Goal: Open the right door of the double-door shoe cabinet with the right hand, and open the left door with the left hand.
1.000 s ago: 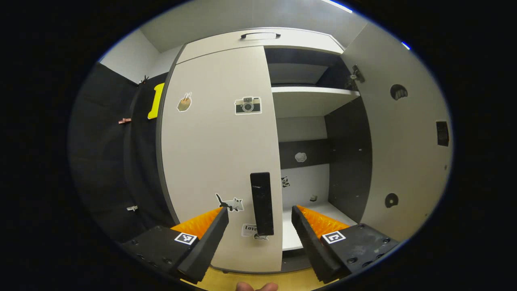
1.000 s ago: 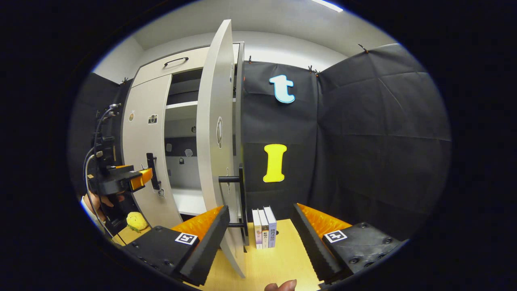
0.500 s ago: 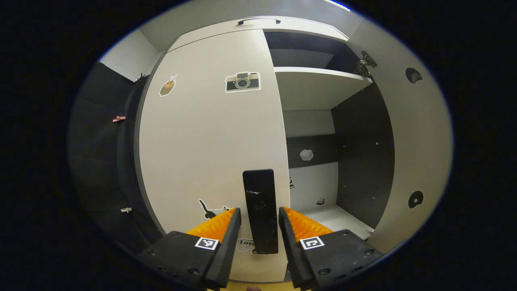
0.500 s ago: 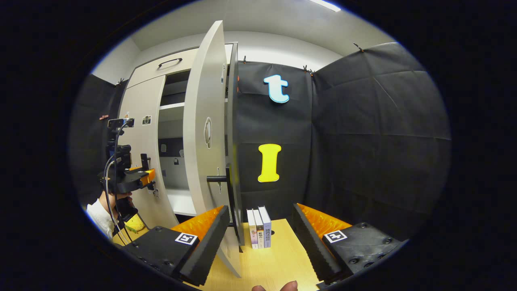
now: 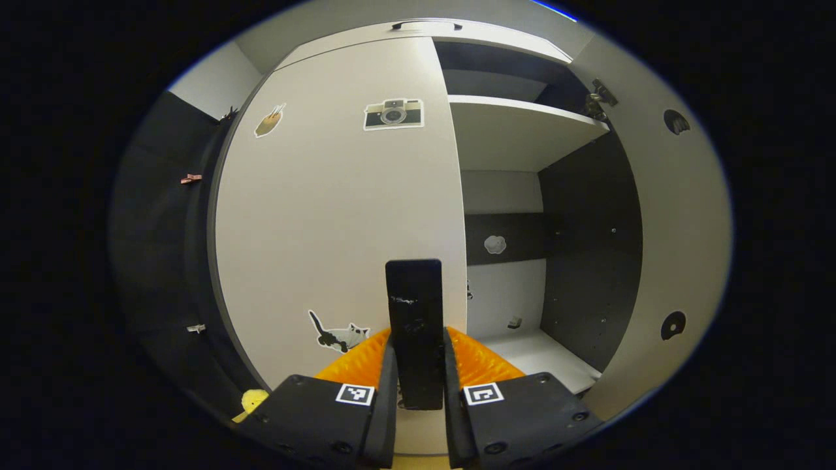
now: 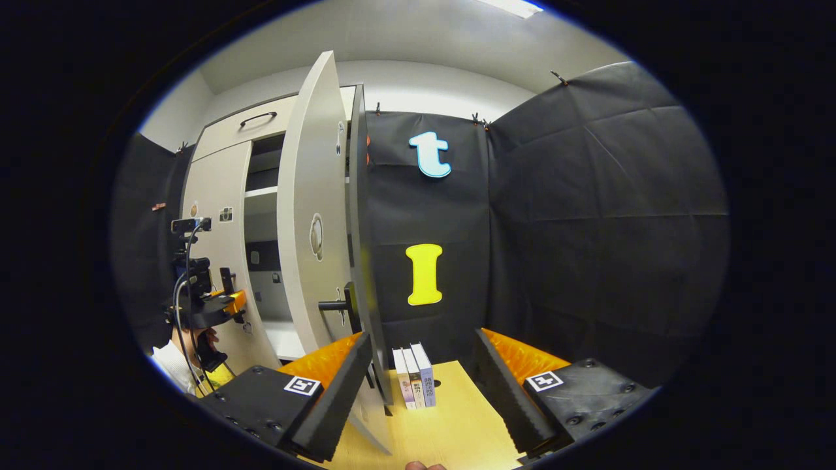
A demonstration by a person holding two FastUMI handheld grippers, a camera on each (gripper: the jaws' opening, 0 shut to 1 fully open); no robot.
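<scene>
- Left gripper view: the left claw (image 5: 418, 385) is clamped on the black handle (image 5: 414, 326) of the closed left door (image 5: 339, 215), a finger pressing each side.
- Beyond it, the cabinet's right half stands exposed, with a shelf (image 5: 522, 130) inside.
- Right gripper view: the right claw (image 6: 421, 385) gapes wide, holding nothing, above the wooden surface (image 6: 450, 431).
- Just past it, three books (image 6: 413, 375) stand beside the swung-out right door (image 6: 313, 222).
- Far left, a hand (image 6: 204, 339) holds the left claw at the left door.

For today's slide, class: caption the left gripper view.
Left gripper shut on the closed left door's handle; right door already open.
</scene>
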